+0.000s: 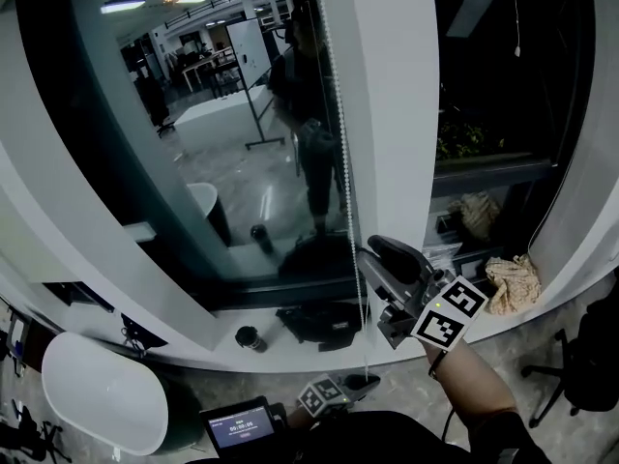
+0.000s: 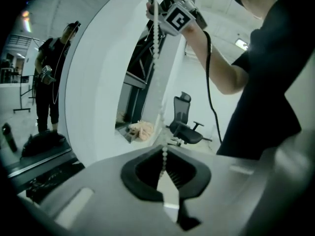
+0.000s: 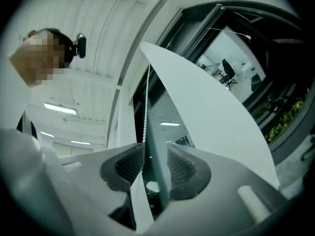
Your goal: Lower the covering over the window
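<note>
Dark window glass (image 1: 242, 143) stands bare beside a white pillar (image 1: 387, 104), with no covering seen over it; the bead chain (image 1: 340, 162) hangs along the pillar's edge. The right gripper (image 1: 372, 264), held high, has its jaws parted and the chain runs loose between them; the left gripper (image 1: 360, 383), low down, is clenched on the chain. The right could close beside the beads and slip; if the left lets go early, the chain swings away; a hard tug may snap it.

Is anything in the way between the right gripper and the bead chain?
Nothing visible is. The bead chain runs bare between the right gripper's parted jaws, near one jaw, while the left gripper is shut on it lower down.
</note>
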